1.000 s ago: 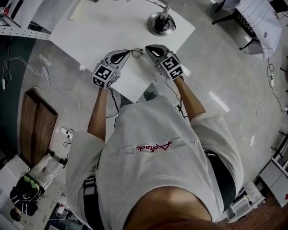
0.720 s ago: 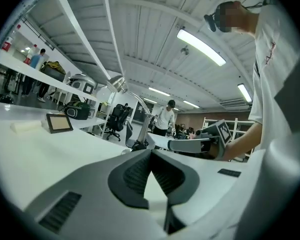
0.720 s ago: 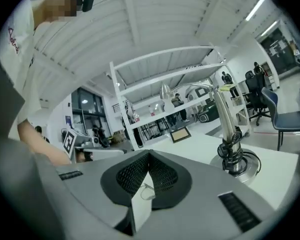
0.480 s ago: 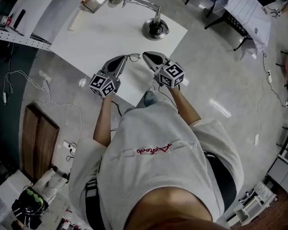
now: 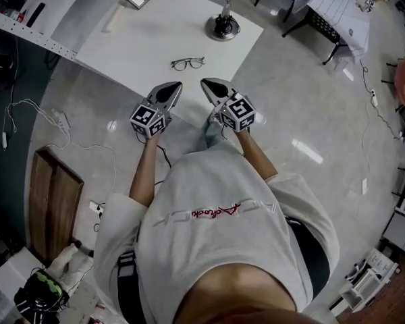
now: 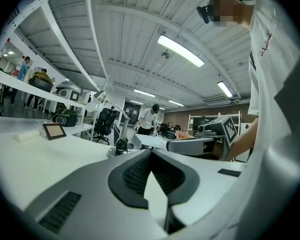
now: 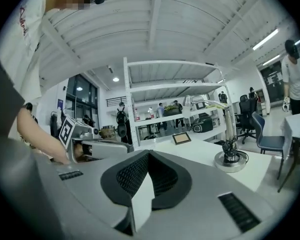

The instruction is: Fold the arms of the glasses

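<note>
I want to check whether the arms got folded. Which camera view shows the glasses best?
The head view: the glasses lie in plain sight on the white table, though small. Neither gripper view shows them.

Head view: set above the person, looks steeply down; the surface (image 5: 148, 39) lies far, the person's shoulders near. The left hand-held gripper (image 5: 175, 86) view and the right hand-held gripper (image 5: 206, 84) view sit low, almost level, each looking along its own jaws across the surface toward the far side. All three share the surface and the lamp (image 5: 222, 25); each gripper view also catches the other hand-held gripper beside it.
</note>
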